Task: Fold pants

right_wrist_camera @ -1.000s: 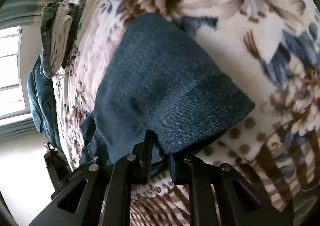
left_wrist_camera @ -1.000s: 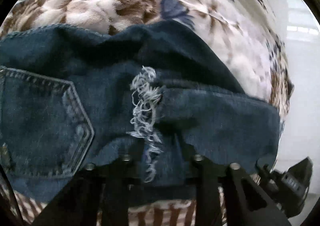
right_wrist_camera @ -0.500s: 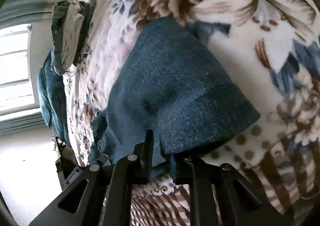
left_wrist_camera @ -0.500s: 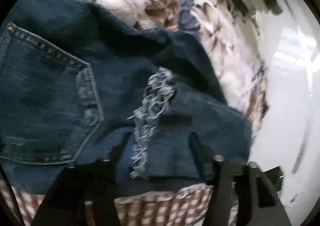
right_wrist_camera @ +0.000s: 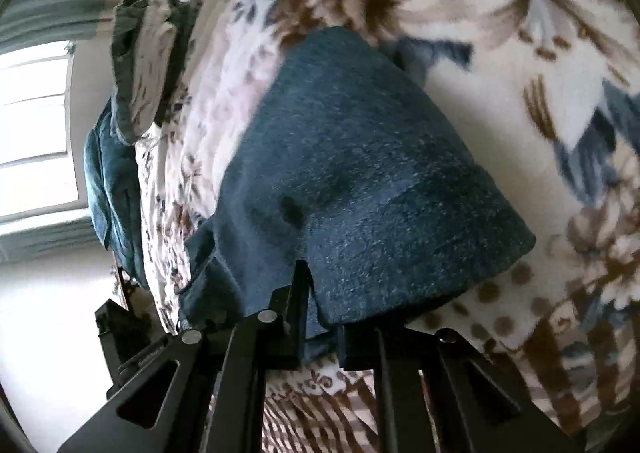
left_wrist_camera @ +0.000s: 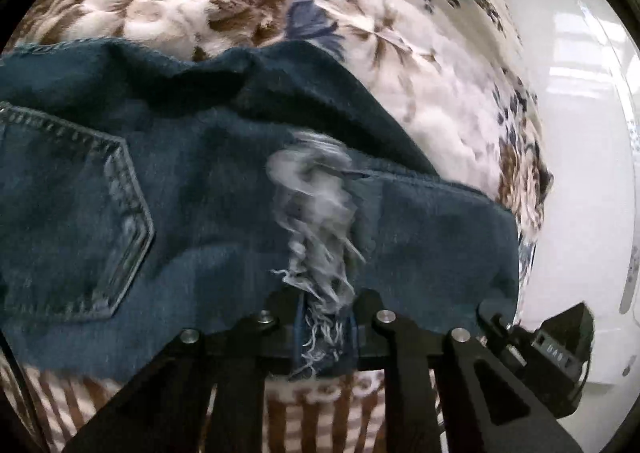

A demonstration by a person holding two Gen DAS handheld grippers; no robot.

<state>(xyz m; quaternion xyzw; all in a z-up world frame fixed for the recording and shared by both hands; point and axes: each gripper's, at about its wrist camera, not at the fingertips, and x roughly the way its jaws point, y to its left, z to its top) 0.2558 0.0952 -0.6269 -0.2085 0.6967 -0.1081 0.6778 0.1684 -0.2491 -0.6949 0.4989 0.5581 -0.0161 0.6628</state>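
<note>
Dark blue jeans (left_wrist_camera: 208, 189) lie on a floral blanket. The left wrist view shows a back pocket (left_wrist_camera: 72, 221) at left and a frayed white rip (left_wrist_camera: 316, 213) in the middle. My left gripper (left_wrist_camera: 324, 329) is shut on the jeans at the frayed edge. In the right wrist view a folded part of the jeans (right_wrist_camera: 360, 181) bulges up over the blanket, and my right gripper (right_wrist_camera: 320, 317) is shut on its near edge. The other gripper (left_wrist_camera: 560, 353) shows at the lower right of the left wrist view.
The floral blanket (left_wrist_camera: 192, 9) covers the bed in brown, blue and cream. A teal cloth (right_wrist_camera: 112, 189) and a folded floral piece (right_wrist_camera: 140, 65) hang at the bed's far edge by a bright window (right_wrist_camera: 32, 133). White floor (left_wrist_camera: 580, 173) lies past the bed edge.
The left gripper swung the jeans left and back, so the pocket shifted in view and the frayed rip is now blurred. The right gripper held its grip and drifted slightly.
</note>
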